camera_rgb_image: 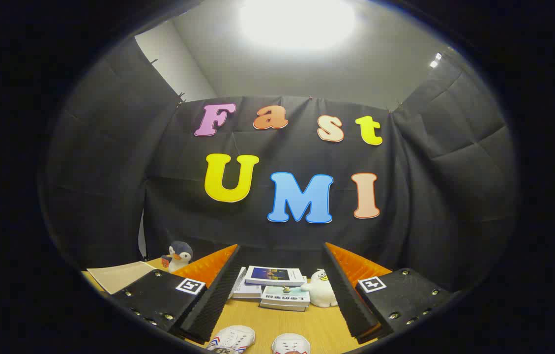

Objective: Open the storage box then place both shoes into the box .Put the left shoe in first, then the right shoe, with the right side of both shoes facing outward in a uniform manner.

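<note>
A: Wood, pale and grained, is the table [302, 327], running from under the gripper [278, 300] back to the black cloth wall

B: How do the fingers stand?

A: Spread wide, with nothing between them but bare table and the things lying further off. No pad touches anything

B: And the shoes?

A: Two white shoes, only their tips in sight, low between the fingers and nearest the camera. The left-hand shoe [232, 339] has red and blue stripes on its side; the other shoe [291, 343] lies just beside it, apart from it, with a red mark at its toe. Which is the left shoe and which the right I cannot tell

B: The box?

A: I cannot point to one

B: What lies beyond the shoes?

A: A stack of books [277, 287], flat on the table, well ahead of the fingers and between them. A small dark object sits on the lower books, too small to name. A white plush toy [320, 289] leans just beside the stack on its right, near the right finger's inner face

B: Anything outside the fingers?

A: A penguin toy [179, 255] stands upright past the left finger, near the wall, holding something small and red. A tan sheet [119, 276] lies flat beside it

B: Overhead?

A: A bright lamp [297, 22] on a white ceiling
</note>
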A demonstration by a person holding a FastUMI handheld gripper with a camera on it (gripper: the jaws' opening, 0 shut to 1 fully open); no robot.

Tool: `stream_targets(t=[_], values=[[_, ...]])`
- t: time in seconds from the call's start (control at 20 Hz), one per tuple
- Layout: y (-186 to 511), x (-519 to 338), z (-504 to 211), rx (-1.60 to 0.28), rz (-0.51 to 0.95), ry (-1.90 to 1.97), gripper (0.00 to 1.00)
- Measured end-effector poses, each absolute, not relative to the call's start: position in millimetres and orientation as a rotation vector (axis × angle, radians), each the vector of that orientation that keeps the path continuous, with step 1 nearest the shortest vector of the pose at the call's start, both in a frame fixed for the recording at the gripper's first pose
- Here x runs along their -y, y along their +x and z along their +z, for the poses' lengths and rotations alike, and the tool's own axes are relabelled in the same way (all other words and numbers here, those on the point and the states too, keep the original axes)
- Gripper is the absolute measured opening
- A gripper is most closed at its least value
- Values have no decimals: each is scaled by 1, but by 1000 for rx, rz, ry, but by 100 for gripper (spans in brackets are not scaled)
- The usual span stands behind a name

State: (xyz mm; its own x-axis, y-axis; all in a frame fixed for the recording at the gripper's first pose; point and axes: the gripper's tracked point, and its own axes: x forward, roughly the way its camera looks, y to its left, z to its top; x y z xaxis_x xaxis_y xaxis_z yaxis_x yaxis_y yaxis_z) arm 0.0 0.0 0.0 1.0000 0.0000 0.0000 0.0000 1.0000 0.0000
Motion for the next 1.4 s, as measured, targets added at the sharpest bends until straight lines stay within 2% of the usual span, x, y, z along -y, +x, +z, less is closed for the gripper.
stream_targets(t=[0.95, 1.4], values=[[-9, -17, 5, 1, 30, 39, 97], [-9, -57, -19, -77, 117, 174, 98]])
